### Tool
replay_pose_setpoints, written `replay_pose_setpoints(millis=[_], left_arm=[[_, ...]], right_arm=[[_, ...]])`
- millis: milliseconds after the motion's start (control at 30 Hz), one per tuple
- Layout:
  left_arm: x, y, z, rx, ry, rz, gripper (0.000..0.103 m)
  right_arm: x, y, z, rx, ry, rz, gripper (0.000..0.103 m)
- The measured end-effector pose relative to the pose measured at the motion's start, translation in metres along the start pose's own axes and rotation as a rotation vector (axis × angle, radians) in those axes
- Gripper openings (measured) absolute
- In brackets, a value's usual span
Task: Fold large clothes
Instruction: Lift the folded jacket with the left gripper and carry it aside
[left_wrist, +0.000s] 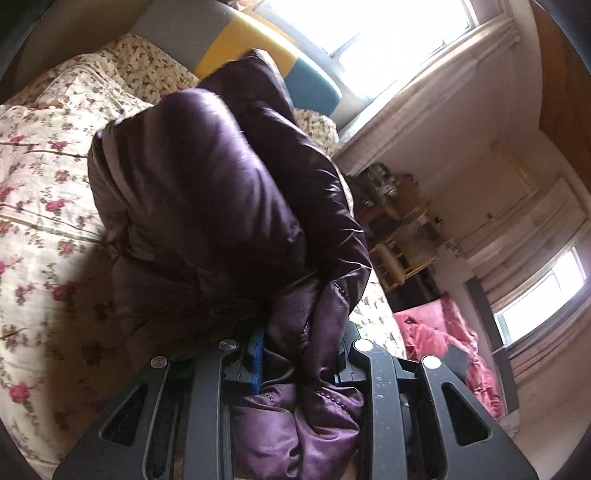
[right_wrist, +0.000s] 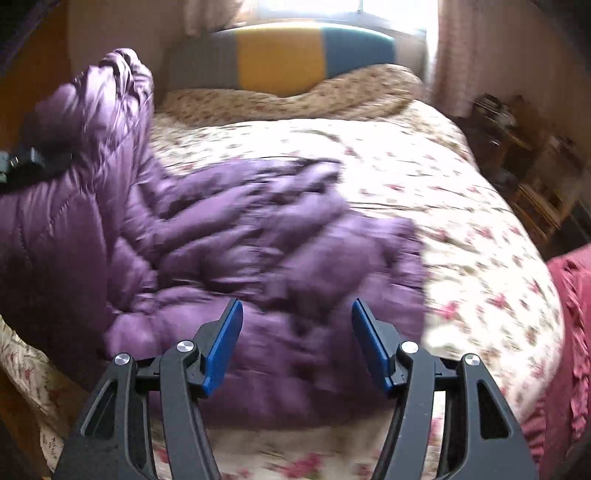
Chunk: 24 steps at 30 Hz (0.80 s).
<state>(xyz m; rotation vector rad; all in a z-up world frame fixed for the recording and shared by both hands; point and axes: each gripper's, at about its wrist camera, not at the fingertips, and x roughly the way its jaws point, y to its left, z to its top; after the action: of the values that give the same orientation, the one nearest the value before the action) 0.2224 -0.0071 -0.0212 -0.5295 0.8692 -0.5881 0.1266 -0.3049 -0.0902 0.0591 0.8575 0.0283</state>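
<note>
A shiny purple puffer jacket (right_wrist: 258, 236) lies rumpled on the floral bed, its left part lifted up. In the left wrist view my left gripper (left_wrist: 301, 354) is shut on a thick fold of the purple jacket (left_wrist: 221, 192), which hangs bunched above the bedspread and hides most of the fingers. In the right wrist view my right gripper (right_wrist: 297, 343) stands open just above the jacket's near edge, its blue pads (right_wrist: 225, 347) apart with nothing pressed between them. The left gripper (right_wrist: 22, 166) shows as a dark shape at the far left, against the raised cloth.
The bed (right_wrist: 461, 221) has a floral cover and a grey, yellow and teal headboard (right_wrist: 280, 59) under a bright window. A pink garment (right_wrist: 569, 332) lies off the bed's right side. Wooden shelves (left_wrist: 399, 229) stand by the wall.
</note>
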Motion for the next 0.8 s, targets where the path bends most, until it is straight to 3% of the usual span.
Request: replay_pose_setpoints(millis=[233,667,800], left_arm=[[0.060,-0.033,-0.012,0.035,0.067,0.045,0.026],[0.162,-0.062,-0.045,0.161,0.190,0.174,0.027],[0.156,-0.069,-0.043,0.186,0.200,0.151,0.043]], right_arm=[[-0.007,-0.060,-0.011,0.097,0.026,-0.082,0.063],[-0.010,-0.116,-0.040,0.215,0.084,-0.155,0.063],[-0.009,-0.117,-0.043,0.229,0.092,-0.159,0.072]])
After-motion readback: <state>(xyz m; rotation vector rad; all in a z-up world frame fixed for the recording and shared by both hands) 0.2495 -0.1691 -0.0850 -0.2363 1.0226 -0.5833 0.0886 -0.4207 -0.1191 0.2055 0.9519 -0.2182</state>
